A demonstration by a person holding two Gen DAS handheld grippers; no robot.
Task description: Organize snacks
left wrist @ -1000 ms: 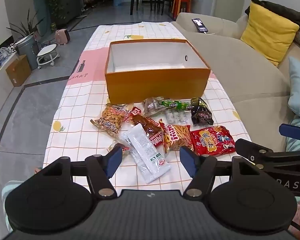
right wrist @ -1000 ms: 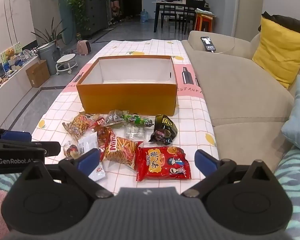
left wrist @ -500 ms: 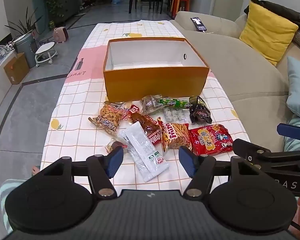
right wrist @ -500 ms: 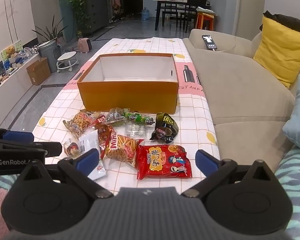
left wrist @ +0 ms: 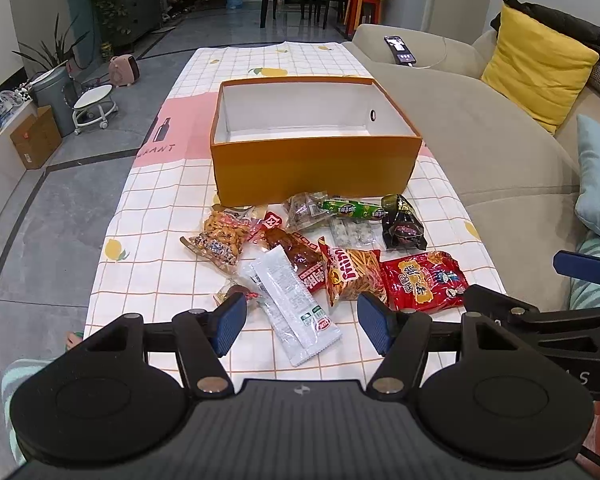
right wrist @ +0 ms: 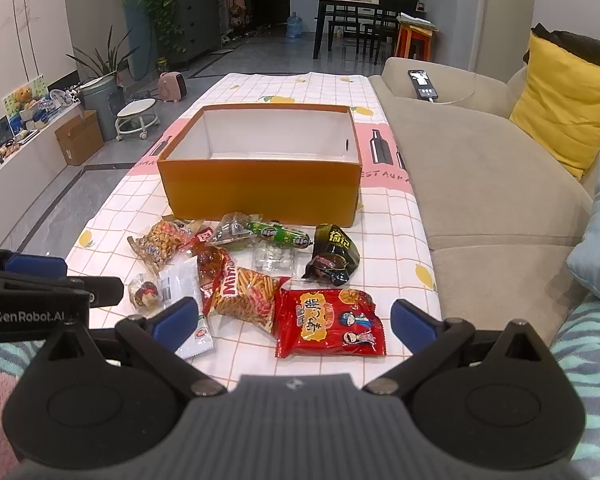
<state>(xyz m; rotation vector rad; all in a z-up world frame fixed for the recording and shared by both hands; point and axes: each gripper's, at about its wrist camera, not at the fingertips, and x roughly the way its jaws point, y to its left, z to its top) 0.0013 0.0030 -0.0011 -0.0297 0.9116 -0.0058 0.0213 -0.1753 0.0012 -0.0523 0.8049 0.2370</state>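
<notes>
Orange box point(left wrist: 316, 168) sits open at twelve o'clock on the checked tablecloth point(left wrist: 152, 264), white inside showing; snacks lie scattered just in front of it, red packet point(right wrist: 330, 322) at six o'clock, stick-snack bag point(right wrist: 246, 294) touching it at nine, white sachet point(left wrist: 292, 300) further left; left gripper point(left wrist: 302, 324) hovers jaws apart, holding nothing; right gripper point(right wrist: 296, 322) likewise, wide apart, above the red packet.

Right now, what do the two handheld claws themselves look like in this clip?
Both match: the left claw and the right claw each have a matte black plastic body with a ribbed centre, two round discs, silver pivot pins and ribbed blue finger pads. White "GenRobot.AI" lettering marks the left claw's side, seen from the right wrist view. No cables or sleeves show.
</notes>
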